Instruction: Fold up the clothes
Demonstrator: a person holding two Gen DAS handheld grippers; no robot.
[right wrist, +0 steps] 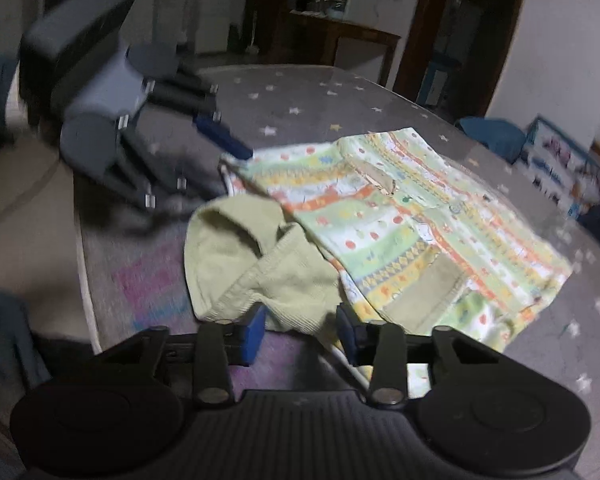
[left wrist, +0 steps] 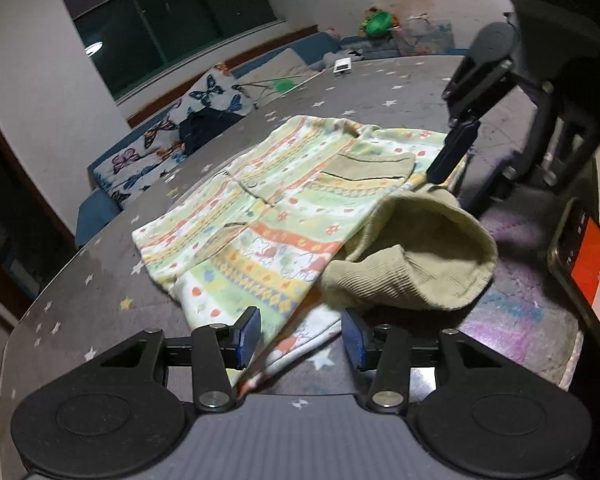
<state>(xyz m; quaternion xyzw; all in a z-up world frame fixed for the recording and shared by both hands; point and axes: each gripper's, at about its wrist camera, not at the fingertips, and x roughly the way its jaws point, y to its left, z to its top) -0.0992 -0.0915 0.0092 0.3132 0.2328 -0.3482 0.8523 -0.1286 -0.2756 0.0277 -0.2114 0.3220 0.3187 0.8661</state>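
Note:
A small patterned garment (left wrist: 260, 204) in green, yellow and orange stripes lies on a grey star-print table (left wrist: 100, 280). Its olive ribbed waistband (left wrist: 416, 264) is bunched up at the near end; both show in the right wrist view, the garment (right wrist: 420, 220) and the waistband (right wrist: 260, 264). My left gripper (left wrist: 300, 338) is open, its fingers either side of the garment's near corner. My right gripper (right wrist: 300, 330) is open, just in front of the waistband's edge. Each gripper shows in the other view: the right one (left wrist: 452, 152) over the garment's far side, the left one (right wrist: 220, 136) blurred at its corner.
A phone with a lit orange screen (left wrist: 588, 264) stands at the table's right edge. A butterfly-print cushion (left wrist: 168, 144) and a blue sofa (left wrist: 100, 208) lie beyond the table. A dark wooden desk (right wrist: 340, 36) and a doorway stand behind it.

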